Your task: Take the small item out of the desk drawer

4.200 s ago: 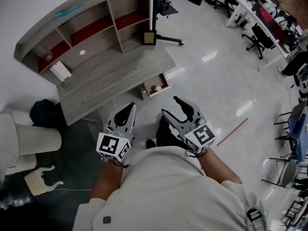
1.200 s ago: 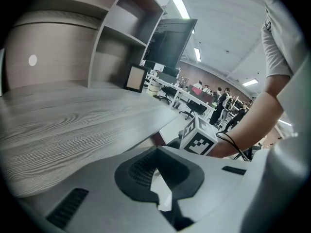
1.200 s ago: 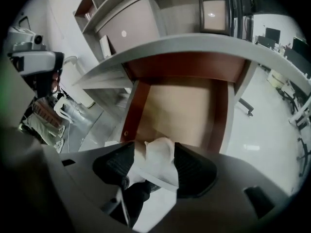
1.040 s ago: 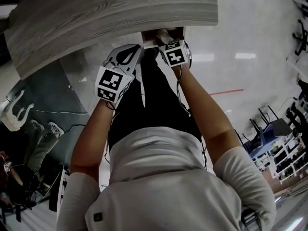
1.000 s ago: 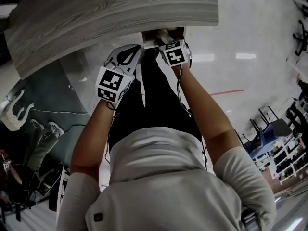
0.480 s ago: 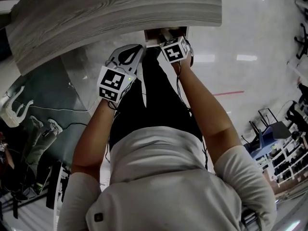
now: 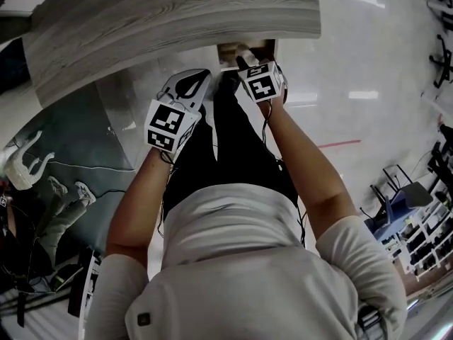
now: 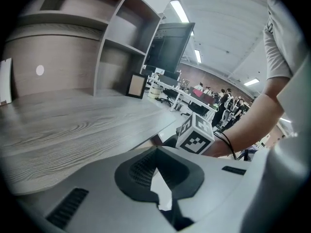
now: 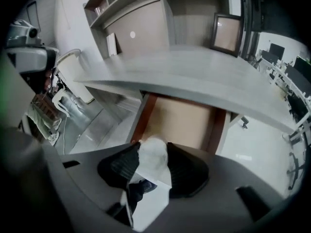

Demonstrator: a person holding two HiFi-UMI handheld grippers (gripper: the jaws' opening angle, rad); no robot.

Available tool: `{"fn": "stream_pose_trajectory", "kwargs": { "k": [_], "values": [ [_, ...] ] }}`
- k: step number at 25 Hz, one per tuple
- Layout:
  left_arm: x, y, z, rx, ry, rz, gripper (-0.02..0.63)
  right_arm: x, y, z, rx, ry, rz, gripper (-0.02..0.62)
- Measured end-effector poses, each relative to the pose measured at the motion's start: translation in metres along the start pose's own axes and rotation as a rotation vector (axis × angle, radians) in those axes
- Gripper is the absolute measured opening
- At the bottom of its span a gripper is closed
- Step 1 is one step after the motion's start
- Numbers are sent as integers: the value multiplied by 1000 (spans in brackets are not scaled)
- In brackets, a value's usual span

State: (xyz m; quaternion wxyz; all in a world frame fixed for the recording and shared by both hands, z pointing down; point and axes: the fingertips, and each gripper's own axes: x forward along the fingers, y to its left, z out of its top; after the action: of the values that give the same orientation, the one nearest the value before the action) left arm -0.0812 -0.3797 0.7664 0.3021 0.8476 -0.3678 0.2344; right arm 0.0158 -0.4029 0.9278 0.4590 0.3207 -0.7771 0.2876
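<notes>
One small white item point(image 9: 151, 165) sits clamped between the right gripper's point(image 9: 152, 148) jaws, which have just been closing on it; it hangs above the open drawer point(image 9: 181, 123) under the desk's point(image 9: 194, 81) front edge; the left gripper point(image 8: 156, 152), jaws together on nothing, hovers at that edge.

You see: desk point(image 7: 177, 20) grey wood grain, upper frame | drawer point(image 9: 177, 123) tan floor, red-brown sides | small item point(image 9: 151, 160) white | left gripper point(image 8: 156, 149) grey shell, black ribbed pads, black-and-white square markers | your shirt point(image 7: 241, 261) off-white, lower frame
</notes>
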Motion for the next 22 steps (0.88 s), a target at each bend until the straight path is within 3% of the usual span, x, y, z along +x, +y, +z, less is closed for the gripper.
{"fn": "stream_pose_trajectory", "kwargs": {
  "k": [10, 22],
  "values": [
    [-82, -26, 45, 47, -108, -6, 11, -98, 34, 48, 5, -157, -18, 179],
    [-209, -61, 101, 158, -277, 15, 11, -259, 116, 111, 4, -455, -36, 179]
  ]
}}
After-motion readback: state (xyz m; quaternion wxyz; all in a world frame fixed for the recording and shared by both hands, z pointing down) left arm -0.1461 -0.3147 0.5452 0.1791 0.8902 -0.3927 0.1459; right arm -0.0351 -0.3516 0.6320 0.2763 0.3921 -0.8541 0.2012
